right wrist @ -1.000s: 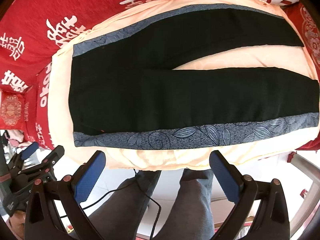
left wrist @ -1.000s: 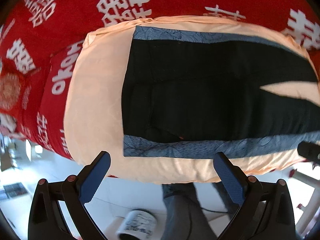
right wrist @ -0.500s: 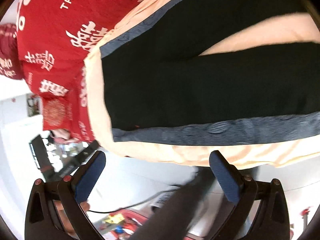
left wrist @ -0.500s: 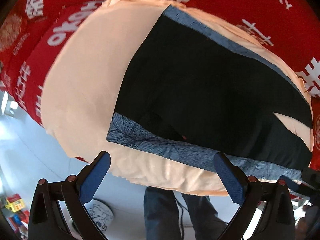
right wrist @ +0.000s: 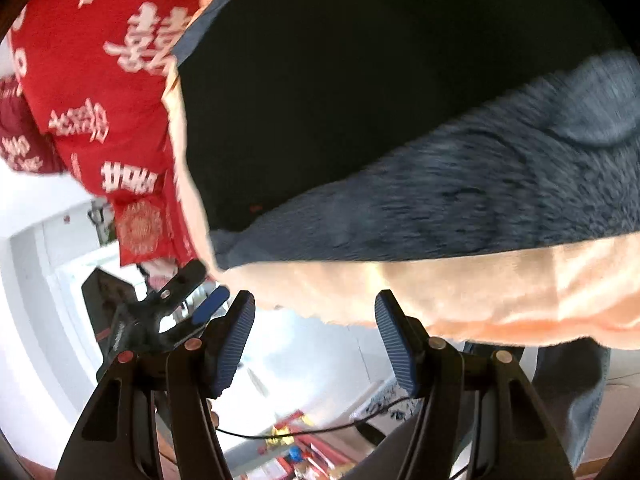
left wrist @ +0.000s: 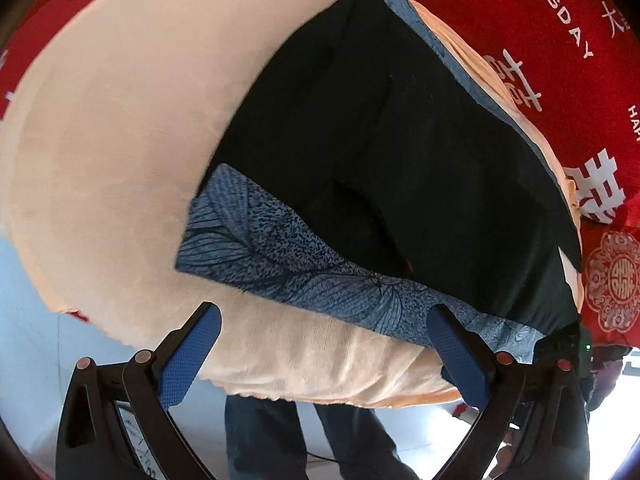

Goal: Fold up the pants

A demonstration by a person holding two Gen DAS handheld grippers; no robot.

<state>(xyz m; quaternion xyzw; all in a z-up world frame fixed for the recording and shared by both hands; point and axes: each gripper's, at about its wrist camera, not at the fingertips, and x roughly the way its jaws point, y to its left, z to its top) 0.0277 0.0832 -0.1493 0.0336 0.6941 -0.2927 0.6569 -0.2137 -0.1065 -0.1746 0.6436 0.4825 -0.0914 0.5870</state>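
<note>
Black pants [left wrist: 400, 152] with blue leaf-patterned side stripes [left wrist: 280, 260] lie flat on a peach cloth [left wrist: 120, 120]. My left gripper [left wrist: 324, 356] is open and empty, just short of the near stripe at the waist end. My right gripper [right wrist: 314, 336] is open, jaws partly closed in, empty, at the cloth's near edge below the stripe [right wrist: 460, 192] of the pants [right wrist: 340, 80]. The left gripper's fingers [right wrist: 210, 298] show at the left in the right wrist view.
The peach cloth covers a table draped in red cloth with white characters [left wrist: 560, 40], also seen in the right wrist view [right wrist: 92, 80]. The person's legs [left wrist: 272, 440] stand at the table's near edge. Floor clutter [right wrist: 296, 448] lies below.
Both grippers have come down closer to the near stripe at the waist end. The right gripper's jaws have narrowed. The views have tilted.
</note>
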